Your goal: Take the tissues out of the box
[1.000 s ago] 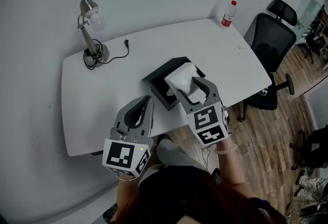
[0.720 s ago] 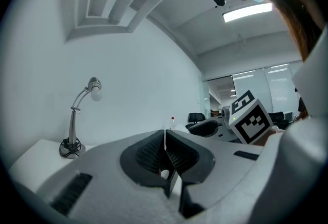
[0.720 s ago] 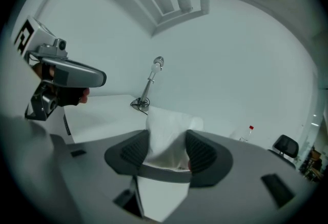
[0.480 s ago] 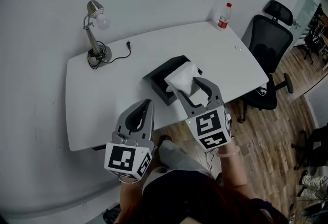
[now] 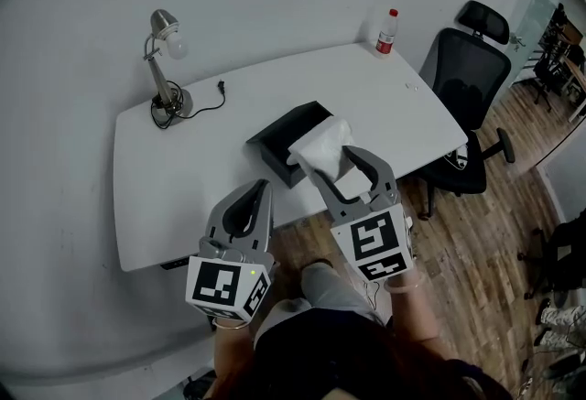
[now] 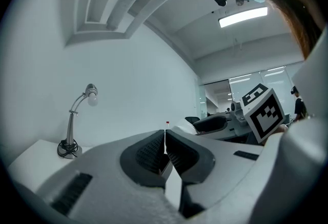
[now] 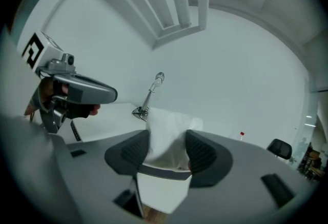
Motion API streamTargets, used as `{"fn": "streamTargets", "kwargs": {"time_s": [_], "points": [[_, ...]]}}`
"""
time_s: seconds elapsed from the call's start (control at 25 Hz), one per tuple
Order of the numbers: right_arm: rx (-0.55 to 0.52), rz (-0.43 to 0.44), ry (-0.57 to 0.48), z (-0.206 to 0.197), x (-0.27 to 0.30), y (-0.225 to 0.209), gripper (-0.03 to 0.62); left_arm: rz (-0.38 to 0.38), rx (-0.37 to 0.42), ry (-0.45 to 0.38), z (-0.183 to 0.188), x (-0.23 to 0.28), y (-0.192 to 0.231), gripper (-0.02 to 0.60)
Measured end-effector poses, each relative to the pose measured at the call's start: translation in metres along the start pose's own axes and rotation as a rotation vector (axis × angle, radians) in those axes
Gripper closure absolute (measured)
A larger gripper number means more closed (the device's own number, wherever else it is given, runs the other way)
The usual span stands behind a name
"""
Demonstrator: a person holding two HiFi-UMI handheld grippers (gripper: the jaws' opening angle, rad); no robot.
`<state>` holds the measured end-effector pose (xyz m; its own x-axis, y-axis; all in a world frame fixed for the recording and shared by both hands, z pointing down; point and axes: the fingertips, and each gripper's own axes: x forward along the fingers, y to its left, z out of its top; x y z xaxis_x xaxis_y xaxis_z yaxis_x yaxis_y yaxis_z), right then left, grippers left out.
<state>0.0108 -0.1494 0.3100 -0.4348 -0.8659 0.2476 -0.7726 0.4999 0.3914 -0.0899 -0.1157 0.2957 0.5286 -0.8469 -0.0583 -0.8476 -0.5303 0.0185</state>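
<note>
White tissues (image 5: 322,144), a wad pinched in the right gripper (image 5: 328,160) just over the black box (image 5: 275,137), want a steady, even lift, with the closed, empty left gripper (image 5: 264,188) ready to pin the box.

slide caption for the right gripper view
Right gripper clamps a wad of white tissues, desk lamp behind.

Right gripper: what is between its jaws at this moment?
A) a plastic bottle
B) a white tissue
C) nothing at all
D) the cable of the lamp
B: the right gripper view shows a bunched white tissue pressed between the two pads of the right gripper.
</note>
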Motion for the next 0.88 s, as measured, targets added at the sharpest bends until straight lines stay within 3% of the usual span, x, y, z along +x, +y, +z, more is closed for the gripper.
{"fn": "streamTargets", "kwargs": {"time_s": [0.48, 0.88], "points": [[0.004, 0.006, -0.067, 0.000, -0.030, -0.016, 0.360, -0.012, 0.016, -0.013, 0.006, 0.016, -0.035, 0.555], [0.035, 0.066, -0.101, -0.009, -0.058, -0.033, 0.362, 0.041, 0.017, -0.001, 0.012, 0.019, -0.078, 0.555]]}}
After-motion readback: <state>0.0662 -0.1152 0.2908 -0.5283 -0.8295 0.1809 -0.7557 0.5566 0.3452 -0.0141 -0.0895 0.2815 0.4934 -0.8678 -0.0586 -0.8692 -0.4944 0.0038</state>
